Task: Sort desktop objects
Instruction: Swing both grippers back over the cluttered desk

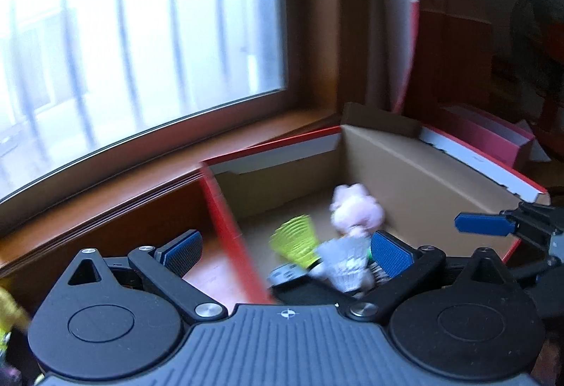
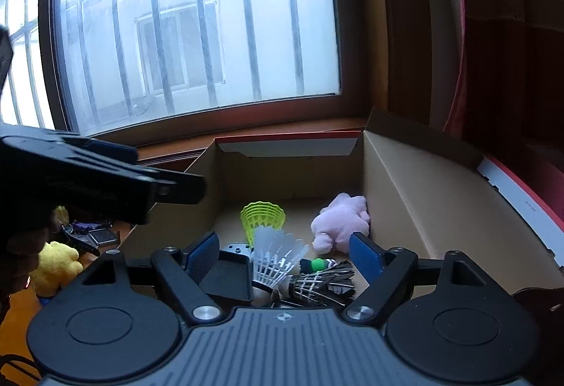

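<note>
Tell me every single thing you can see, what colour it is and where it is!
cardboard box: 1, brown with red and white rim, under the window
plastic shuttlecock: 1, neon yellow-green, in the box, middle
feather shuttlecock: 1, white, in the box, in front of the green one
dark feather shuttlecock: 1, black, lying on its side in the box, near edge
plush toy: 1, pale pink, in the box by its right wall
black flat case: 1, in the box, left of the white shuttlecock
yellow plush toy: 1, on the desk outside the box, left
window: 1, barred, behind the box
left gripper: black, blue pads, open, empty
right gripper: black, blue pads, open over the box, empty
</note>
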The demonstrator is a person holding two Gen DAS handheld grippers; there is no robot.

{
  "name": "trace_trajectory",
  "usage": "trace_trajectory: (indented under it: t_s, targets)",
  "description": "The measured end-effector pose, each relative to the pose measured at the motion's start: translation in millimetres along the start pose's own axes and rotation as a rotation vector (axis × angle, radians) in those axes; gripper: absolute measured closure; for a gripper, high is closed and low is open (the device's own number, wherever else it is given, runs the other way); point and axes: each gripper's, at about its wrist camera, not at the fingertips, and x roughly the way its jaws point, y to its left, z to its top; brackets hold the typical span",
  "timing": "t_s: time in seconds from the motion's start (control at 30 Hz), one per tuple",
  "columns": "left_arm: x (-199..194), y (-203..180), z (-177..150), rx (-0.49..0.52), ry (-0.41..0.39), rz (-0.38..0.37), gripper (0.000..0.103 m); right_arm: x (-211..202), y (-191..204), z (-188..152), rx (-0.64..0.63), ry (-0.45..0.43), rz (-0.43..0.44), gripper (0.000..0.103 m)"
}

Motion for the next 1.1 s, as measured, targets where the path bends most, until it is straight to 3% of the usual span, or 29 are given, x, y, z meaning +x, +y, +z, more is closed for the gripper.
trace_trajectory:
  t_s: [0.4, 0.6, 0.9, 1.1]
  targets:
    - [-86.4, 123.5, -61.9, -0.178, 0.008, 0.222, 0.0, 9.0, 102.0, 9.5, -0.083, -0.009, 0.105, 0.019]
    - [-133.8, 192.9, -99.6, -0.277, 0.018, 0.335, 0.0, 18.4, 176.6, 4.1, -0.147, 0.015, 0.201, 0.019]
    - [-194.7, 292.0, -180.7, -0.426, 0.088, 0.607, 0.0, 33.5, 291.3, -5.7, -0.247, 0.057, 0.35, 0.018]
    - [-214.1, 341.2, -222.3, -0.516, 0.128, 0.733, 0.0, 47.7, 363.8, -23.1, -0.326, 0.105, 0.452, 0.018]
